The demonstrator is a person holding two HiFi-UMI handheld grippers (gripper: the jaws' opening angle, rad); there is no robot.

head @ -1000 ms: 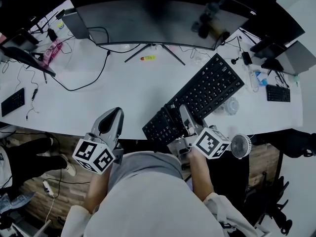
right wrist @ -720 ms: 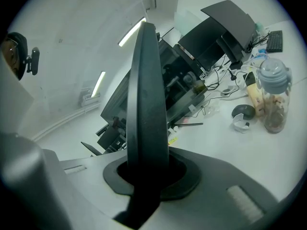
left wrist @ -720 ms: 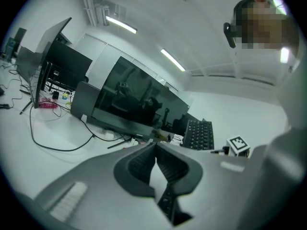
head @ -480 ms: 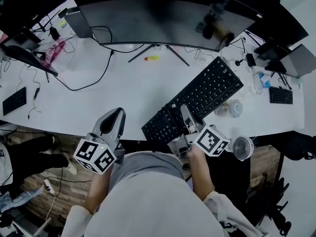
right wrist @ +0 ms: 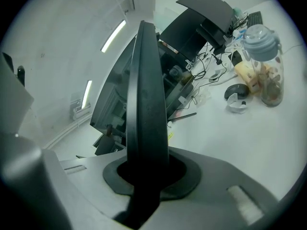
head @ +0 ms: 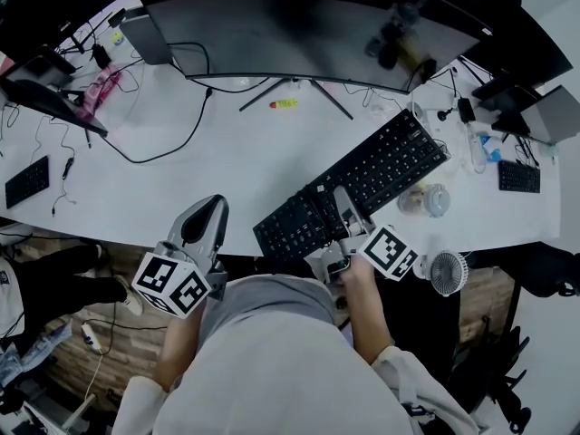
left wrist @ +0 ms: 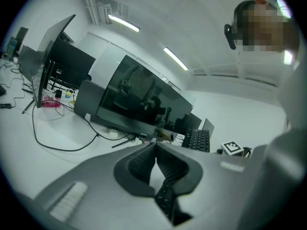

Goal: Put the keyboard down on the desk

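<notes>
My right tool (head: 344, 208) pinches the black keyboard (head: 381, 166) near its closer end, with the board edge-on between the jaws. The keyboard runs slantwise from the worktop's (head: 227, 152) front edge toward the right back corner. I cannot tell whether it touches the surface. My left tool (head: 210, 208) hovers at the front edge, jaws pressed together, empty.

Person wore a pale grey top (head: 272, 361) with whitish sleeves (head: 397, 375). Left gripper (head: 214, 203) and right gripper (head: 343, 196) were pretty plain smooth grey plastic, each with a black-and-white marker cube (head: 172, 284).
</notes>
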